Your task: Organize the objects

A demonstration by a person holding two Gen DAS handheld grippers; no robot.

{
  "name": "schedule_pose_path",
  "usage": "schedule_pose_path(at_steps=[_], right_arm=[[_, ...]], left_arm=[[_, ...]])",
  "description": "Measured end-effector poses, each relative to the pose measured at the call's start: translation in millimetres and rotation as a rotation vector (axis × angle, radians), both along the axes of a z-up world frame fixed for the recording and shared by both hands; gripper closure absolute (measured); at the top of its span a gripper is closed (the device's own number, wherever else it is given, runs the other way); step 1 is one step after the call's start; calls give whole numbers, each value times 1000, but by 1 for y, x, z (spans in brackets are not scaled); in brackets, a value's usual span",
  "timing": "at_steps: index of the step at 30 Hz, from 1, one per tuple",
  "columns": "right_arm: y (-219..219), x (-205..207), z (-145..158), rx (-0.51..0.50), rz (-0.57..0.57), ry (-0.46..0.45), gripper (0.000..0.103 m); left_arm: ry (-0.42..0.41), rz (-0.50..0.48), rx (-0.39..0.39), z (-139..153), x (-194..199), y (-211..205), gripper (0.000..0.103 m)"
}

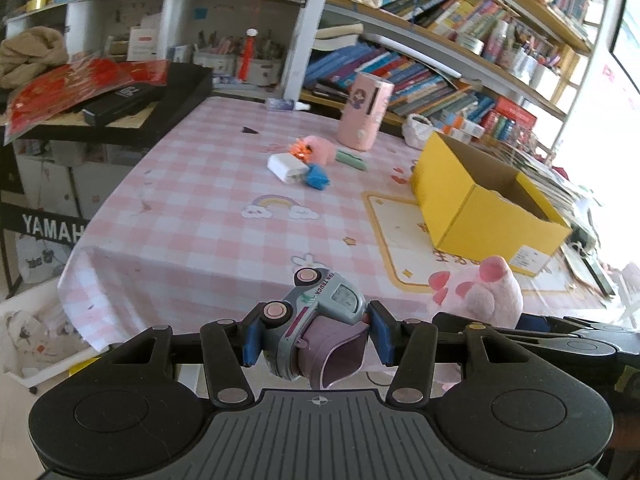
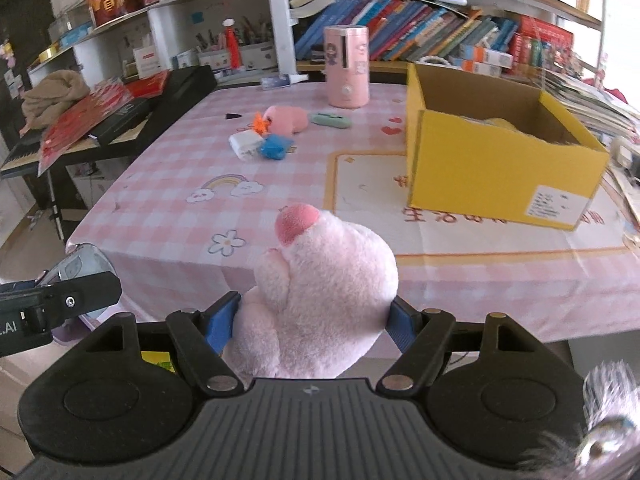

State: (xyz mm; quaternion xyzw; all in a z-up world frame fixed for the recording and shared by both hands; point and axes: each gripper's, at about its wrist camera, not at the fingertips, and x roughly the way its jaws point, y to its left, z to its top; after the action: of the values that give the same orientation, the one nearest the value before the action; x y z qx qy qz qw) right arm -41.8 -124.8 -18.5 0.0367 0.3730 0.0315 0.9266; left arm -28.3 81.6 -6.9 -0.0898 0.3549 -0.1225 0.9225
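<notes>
2 claws: hard toy truck [image 1: 320, 320], fluffy plush [image 2: 316, 300].

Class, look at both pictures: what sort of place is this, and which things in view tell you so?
Probably a child's study or playroom at home: crowded bookshelves along the wall, a table with a pink checked cloth printed with rainbows, and a keyboard piled with clutter beside it.

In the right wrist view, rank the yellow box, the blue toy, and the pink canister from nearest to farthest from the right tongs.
From the right tongs, which hold a pink plush:
1. Yellow box, ahead on the right side of the table.
2. Blue toy, mid-table, ahead and slightly left, beside a white block.
3. Pink canister, upright at the table's far edge, before the bookshelf.
</notes>
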Motion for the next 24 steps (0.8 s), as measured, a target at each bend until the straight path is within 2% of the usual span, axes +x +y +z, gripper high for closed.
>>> schedule_pose_path(at_steps=[13,24], right_arm=[[-44,-30,-1,6,-165,15,29],[-95,-53,5,-3,-333,11,29]], left_arm=[[-9,-161,-5,0,-2,-44,52],[-27,-328,-20,5,7,-102,52]])
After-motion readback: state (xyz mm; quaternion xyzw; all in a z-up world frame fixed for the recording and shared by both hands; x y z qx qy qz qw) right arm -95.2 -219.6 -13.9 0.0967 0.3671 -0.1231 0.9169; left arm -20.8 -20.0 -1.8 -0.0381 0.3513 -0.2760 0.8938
